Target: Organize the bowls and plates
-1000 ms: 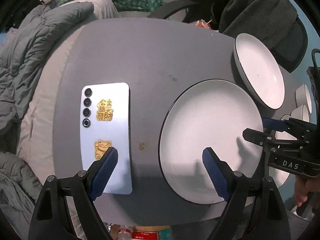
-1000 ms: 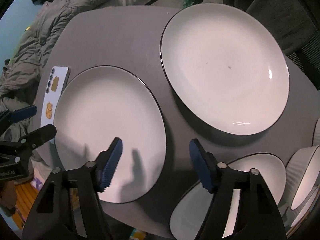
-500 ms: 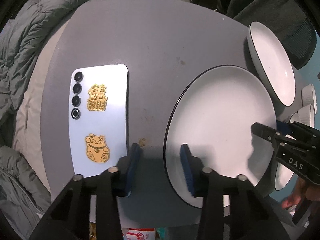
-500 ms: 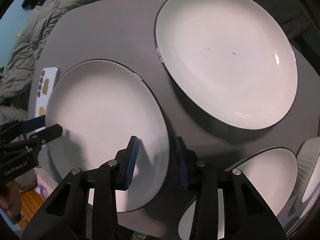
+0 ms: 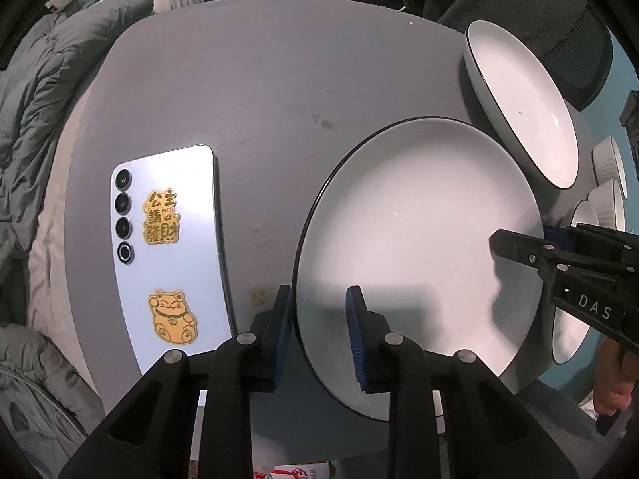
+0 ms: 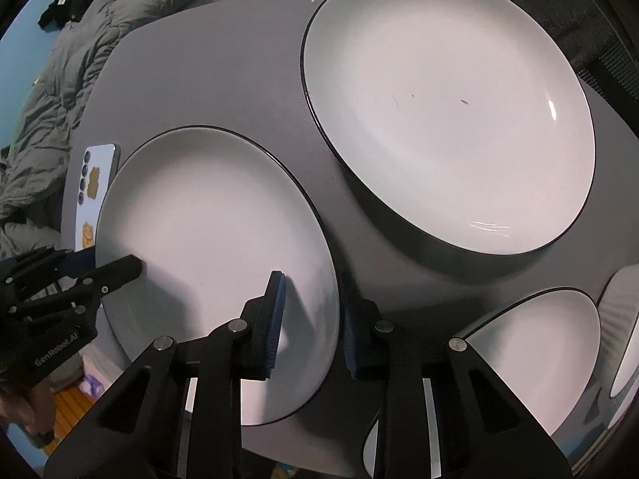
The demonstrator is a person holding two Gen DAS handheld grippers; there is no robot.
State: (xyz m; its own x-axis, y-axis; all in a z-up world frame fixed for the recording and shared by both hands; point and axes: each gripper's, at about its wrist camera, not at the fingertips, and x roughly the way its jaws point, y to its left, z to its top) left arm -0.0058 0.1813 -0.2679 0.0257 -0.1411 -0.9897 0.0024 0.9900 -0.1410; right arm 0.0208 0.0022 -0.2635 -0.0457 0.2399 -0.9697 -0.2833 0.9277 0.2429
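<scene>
A flat white plate with a dark rim lies on the grey table. My left gripper is shut on its left rim, one pad above and one below. My right gripper is shut on its right rim the same way. The plate's near edge looks slightly raised. A larger deep white plate sits just beyond it. A smaller white plate lies to the right, with ribbed white bowls at the far right edge.
A light blue phone with gold stickers lies face down at the table's left side. The grey table is round-cornered. Grey bedding lies beyond its left edge and a dark chair stands behind.
Both grippers went from wide open to shut on opposite rims of the flat plate. The left gripper shifted right, off the phone, onto the plate's edge.
</scene>
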